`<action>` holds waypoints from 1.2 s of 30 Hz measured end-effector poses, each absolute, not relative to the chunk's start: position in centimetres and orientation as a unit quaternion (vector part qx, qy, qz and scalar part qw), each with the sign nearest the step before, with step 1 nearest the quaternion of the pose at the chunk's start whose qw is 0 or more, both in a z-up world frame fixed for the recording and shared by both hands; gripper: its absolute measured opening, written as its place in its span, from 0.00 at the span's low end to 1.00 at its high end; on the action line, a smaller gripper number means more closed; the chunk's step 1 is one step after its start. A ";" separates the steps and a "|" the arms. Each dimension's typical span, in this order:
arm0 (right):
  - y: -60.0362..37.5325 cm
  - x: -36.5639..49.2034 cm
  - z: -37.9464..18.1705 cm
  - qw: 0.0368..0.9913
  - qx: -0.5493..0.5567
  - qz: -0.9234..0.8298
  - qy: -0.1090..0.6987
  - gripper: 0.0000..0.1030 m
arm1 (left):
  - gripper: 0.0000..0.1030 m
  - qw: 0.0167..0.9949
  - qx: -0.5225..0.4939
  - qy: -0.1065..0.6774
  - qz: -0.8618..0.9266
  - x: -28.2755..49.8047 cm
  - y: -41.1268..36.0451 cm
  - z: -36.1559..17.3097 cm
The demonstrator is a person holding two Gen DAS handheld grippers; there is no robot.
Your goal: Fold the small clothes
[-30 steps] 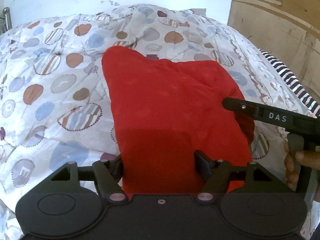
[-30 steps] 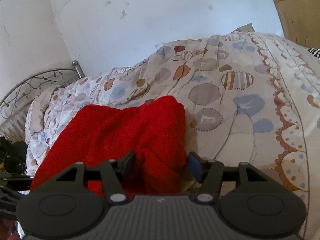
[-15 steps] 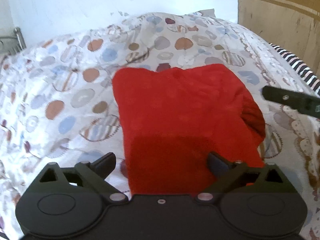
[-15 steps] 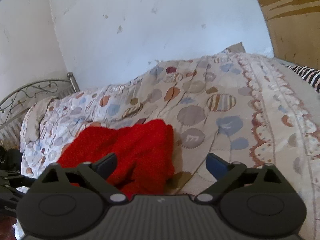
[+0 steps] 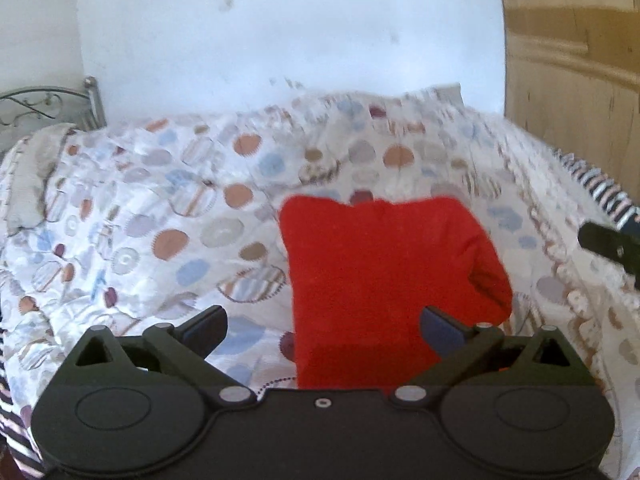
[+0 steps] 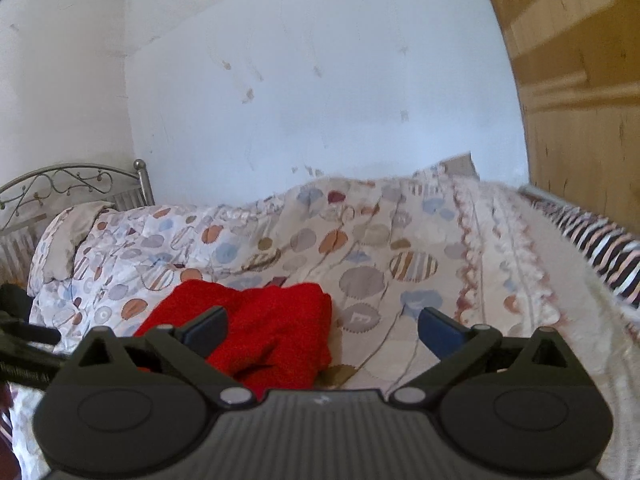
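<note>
Both grippers have backed up and away from the red garment [image 5: 384, 280], jaws just opened. My left gripper [image 5: 322, 326] and right gripper [image 6: 322, 326] are spread wide and empty. I judge the fold finished: the garment lies squared on the patterned bedspread [image 5: 160, 216].
</note>
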State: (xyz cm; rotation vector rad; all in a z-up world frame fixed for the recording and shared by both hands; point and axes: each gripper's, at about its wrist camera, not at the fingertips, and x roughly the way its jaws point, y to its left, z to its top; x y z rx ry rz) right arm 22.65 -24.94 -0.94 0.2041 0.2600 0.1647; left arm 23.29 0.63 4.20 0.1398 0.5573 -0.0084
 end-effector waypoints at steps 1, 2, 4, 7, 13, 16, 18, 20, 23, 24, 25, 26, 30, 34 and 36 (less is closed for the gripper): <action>-24.8 21.9 -0.7 0.984 0.097 0.081 0.123 1.00 | 0.99 0.962 0.064 0.265 -0.002 22.5 0.8 4.6; -24.7 20.9 -0.4 0.986 0.093 0.080 0.115 1.00 | 0.99 0.965 0.059 0.255 0.000 21.6 0.9 4.8; -24.5 19.2 0.2 0.988 0.089 0.077 0.102 1.00 | 0.99 0.970 0.049 0.238 0.004 19.7 1.2 5.4; -24.3 16.9 0.8 0.990 0.085 0.076 0.086 1.00 | 0.99 0.975 0.039 0.219 0.010 17.1 1.4 6.0; -23.8 11.5 1.1 0.991 0.080 0.078 0.068 1.00 | 0.99 0.980 0.035 0.194 0.019 11.8 1.8 6.1; -23.5 8.9 0.6 0.992 0.068 0.078 0.066 1.00 | 0.99 0.982 0.035 0.185 0.024 9.2 2.0 5.7; -23.2 7.3 0.0 0.993 0.060 0.077 0.067 1.00 | 0.99 0.982 0.033 0.184 0.027 7.7 2.1 5.3; -23.0 5.9 -0.7 0.993 0.054 0.075 0.067 1.00 | 0.99 0.982 0.034 0.182 0.029 6.3 2.2 4.6; -22.8 4.3 -1.9 0.994 0.046 0.064 0.072 1.00 | 0.99 0.982 0.040 0.183 0.033 4.9 2.4 3.5; -22.8 3.8 -2.3 0.994 0.046 0.060 0.074 1.00 | 0.99 0.982 0.042 0.183 0.033 4.4 2.5 3.1; -22.8 3.4 -2.6 0.994 0.046 0.057 0.075 1.00 | 0.99 0.982 0.043 0.183 0.034 4.0 2.6 2.7; -22.9 2.9 -3.0 0.994 0.047 0.055 0.076 1.00 | 0.99 0.982 0.044 0.183 0.035 3.8 2.6 2.4; -23.1 1.7 -4.0 0.995 0.050 0.041 0.078 1.00 | 0.99 0.982 0.046 0.178 0.042 2.6 3.0 1.1; -23.6 1.0 -4.5 0.996 0.054 0.029 0.069 1.00 | 0.99 0.983 0.034 0.177 0.043 2.1 3.5 0.1; -23.7 0.6 -4.8 0.996 0.054 0.026 0.064 1.00 | 0.99 0.983 0.028 0.176 0.045 1.9 3.6 -0.4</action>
